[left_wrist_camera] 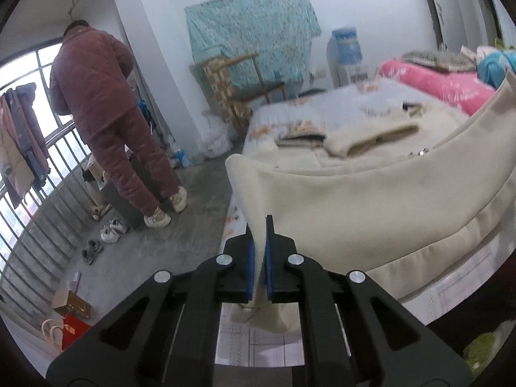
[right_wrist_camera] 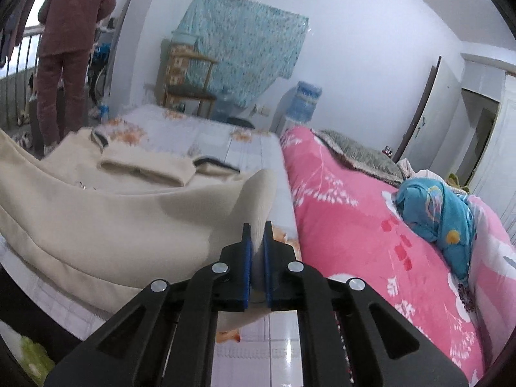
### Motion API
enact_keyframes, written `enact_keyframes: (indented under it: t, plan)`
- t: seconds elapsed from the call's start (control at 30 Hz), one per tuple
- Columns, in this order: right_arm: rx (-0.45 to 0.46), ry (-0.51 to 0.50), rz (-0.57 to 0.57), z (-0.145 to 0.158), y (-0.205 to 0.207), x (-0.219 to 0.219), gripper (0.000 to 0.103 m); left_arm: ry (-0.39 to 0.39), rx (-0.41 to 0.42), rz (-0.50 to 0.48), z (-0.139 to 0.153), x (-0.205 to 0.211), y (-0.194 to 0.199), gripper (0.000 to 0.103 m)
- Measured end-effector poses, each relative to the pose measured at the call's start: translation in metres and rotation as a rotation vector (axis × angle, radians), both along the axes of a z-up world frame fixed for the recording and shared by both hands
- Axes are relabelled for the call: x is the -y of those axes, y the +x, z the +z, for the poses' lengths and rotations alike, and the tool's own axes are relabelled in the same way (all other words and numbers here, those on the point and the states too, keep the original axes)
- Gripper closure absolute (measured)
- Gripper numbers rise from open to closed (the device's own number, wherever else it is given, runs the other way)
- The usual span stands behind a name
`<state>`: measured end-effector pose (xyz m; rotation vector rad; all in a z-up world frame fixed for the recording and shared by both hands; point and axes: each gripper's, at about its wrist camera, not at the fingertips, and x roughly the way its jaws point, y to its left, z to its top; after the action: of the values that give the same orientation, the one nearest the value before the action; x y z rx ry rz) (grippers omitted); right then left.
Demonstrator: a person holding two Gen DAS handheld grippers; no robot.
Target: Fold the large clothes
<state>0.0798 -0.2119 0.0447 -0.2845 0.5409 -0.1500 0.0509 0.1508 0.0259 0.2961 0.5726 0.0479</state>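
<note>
On the bed [left_wrist_camera: 290, 119], at twelve o'clock, the large cream fleece garment [left_wrist_camera: 371, 200] is pinched at its hem corners by left claw [left_wrist_camera: 260, 254] and right claw [right_wrist_camera: 254, 258], presumably for folding over.

Black hand-held gripper [left_wrist_camera: 260, 251], seemingly blue-padded.

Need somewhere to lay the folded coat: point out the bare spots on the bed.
Free: floral sheet beyond the cream coat, toward the wooden chair. The near sheet edge is narrow. Crowded: pink quilt with blue bundle on the right.
</note>
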Motion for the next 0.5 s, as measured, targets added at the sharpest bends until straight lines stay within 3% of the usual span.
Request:
enact_keyframes:
  t: [0.23, 0.4, 0.5]
  plan:
    - [0.051, 0.045, 0.007, 0.025, 0.036, 0.011, 0.097, -0.09, 0.07, -0.025, 0.034, -0.028, 0.037, 0.098]
    - [0.07, 0.062, 0.018, 0.036, 0.093, 0.018, 0.097, -0.094, 0.116, -0.048, 0.049, -0.034, 0.105, 0.098]
    - [0.063, 0.081, 0.024, 0.037, 0.137, 0.022, 0.097, -0.082, 0.108, -0.059, 0.051, -0.014, 0.143, 0.098]
